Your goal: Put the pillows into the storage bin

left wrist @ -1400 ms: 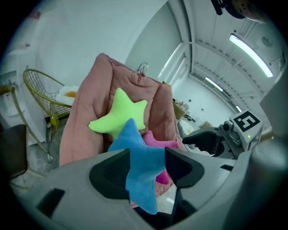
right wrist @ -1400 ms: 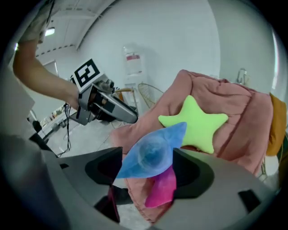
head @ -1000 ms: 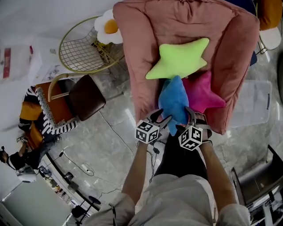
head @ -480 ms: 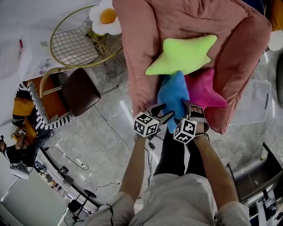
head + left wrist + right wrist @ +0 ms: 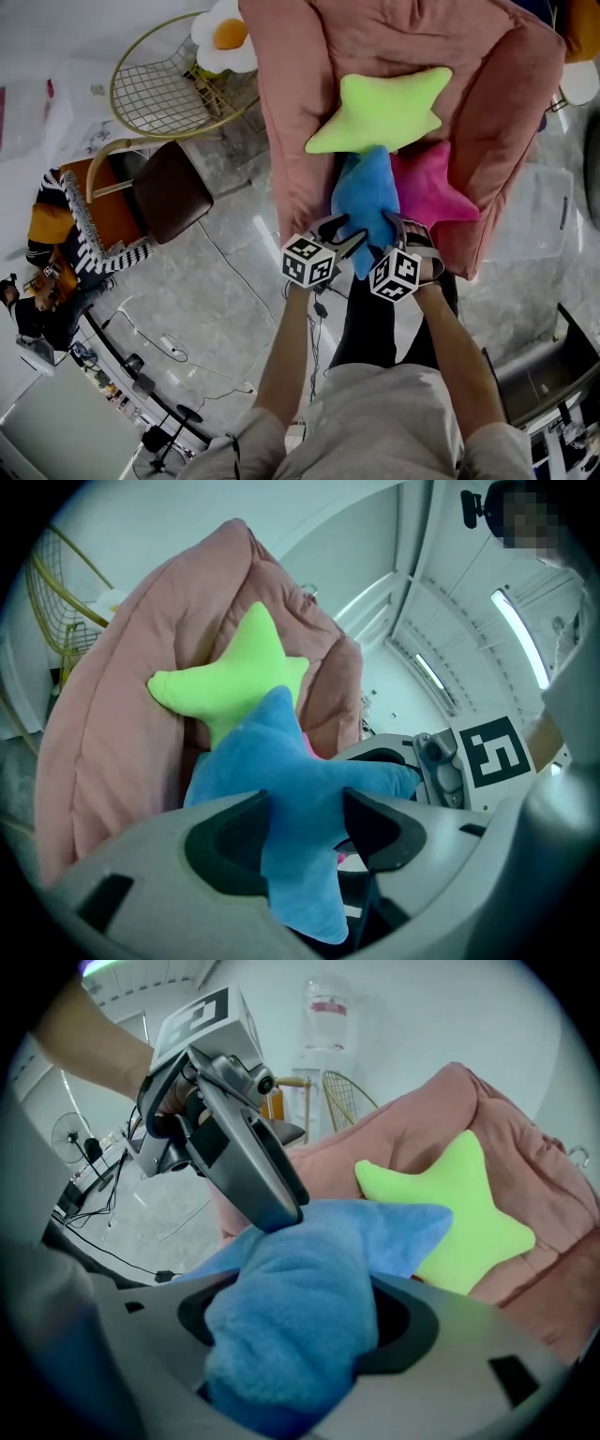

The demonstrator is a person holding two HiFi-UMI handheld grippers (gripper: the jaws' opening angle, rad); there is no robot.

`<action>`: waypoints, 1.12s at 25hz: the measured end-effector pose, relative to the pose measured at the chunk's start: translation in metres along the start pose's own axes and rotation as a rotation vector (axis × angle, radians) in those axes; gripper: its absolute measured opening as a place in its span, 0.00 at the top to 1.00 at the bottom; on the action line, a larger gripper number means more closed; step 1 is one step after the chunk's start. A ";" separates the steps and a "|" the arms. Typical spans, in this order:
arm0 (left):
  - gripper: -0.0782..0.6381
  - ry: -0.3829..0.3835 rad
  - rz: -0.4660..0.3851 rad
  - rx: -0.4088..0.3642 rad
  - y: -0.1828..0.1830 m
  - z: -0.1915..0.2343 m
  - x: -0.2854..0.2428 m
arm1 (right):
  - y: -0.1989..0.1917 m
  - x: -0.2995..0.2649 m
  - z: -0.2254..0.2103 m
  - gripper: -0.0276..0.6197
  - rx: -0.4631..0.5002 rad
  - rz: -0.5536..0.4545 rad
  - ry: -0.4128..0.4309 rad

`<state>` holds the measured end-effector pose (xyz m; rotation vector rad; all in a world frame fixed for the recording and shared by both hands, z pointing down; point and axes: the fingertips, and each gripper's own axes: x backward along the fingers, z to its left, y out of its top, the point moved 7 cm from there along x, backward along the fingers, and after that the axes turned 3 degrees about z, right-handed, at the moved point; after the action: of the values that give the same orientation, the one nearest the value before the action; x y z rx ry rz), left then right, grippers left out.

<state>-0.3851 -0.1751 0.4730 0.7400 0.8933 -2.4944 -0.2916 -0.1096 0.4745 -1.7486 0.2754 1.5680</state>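
Floor (image 5: 225,281): grey marble, with cables lying across it.
Armchair (image 5: 300,112): pink and padded, at 12 o'clock from the person, with three star pillows on its seat.
Blue pillow (image 5: 366,202): at the seat's front edge, its lower arms reaching toward both claws.
Green pillow (image 5: 380,112): at 12 o'clock from the blue one, overlapping its top.
Pink pillow (image 5: 431,187): at 3 o'clock from the blue one, touching it.
Left claw (image 5: 305,827): clamped on one arm of the blue pillow.
Right claw (image 5: 291,1321): jaws closing, pads pressing into another arm bunched between them.
Bin (image 5: 542,220): clear, on the floor at 3 o'clock from the armchair.
Wire chair (image 5: 164,94): gold, at 10 o'clock.
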 end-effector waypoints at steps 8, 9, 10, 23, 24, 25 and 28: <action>0.57 0.016 -0.087 -0.020 0.017 -0.059 0.013 | -0.012 0.062 -0.003 0.48 -0.072 -0.114 -0.013; 0.57 0.015 -0.097 -0.023 0.019 -0.064 0.014 | -0.013 0.069 -0.004 0.48 -0.073 -0.121 -0.020; 0.57 0.015 -0.107 -0.025 0.022 -0.070 0.015 | -0.014 0.075 -0.005 0.48 -0.070 -0.127 -0.027; 0.57 -0.124 -0.207 -0.092 0.059 -0.188 -0.048 | -0.105 0.186 -0.032 0.49 -0.229 -0.177 -0.229; 0.57 -0.136 -0.200 -0.109 0.065 -0.196 -0.053 | -0.111 0.194 -0.035 0.49 -0.250 -0.181 -0.239; 0.57 -0.144 -0.196 -0.123 0.070 -0.203 -0.057 | -0.116 0.200 -0.039 0.49 -0.261 -0.185 -0.247; 0.57 -0.148 -0.194 -0.137 0.080 -0.219 -0.065 | -0.126 0.215 -0.048 0.48 -0.265 -0.192 -0.259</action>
<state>-0.2173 -0.0747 0.3303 0.4360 1.1139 -2.5809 -0.1302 0.0140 0.3231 -1.6833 -0.2313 1.7240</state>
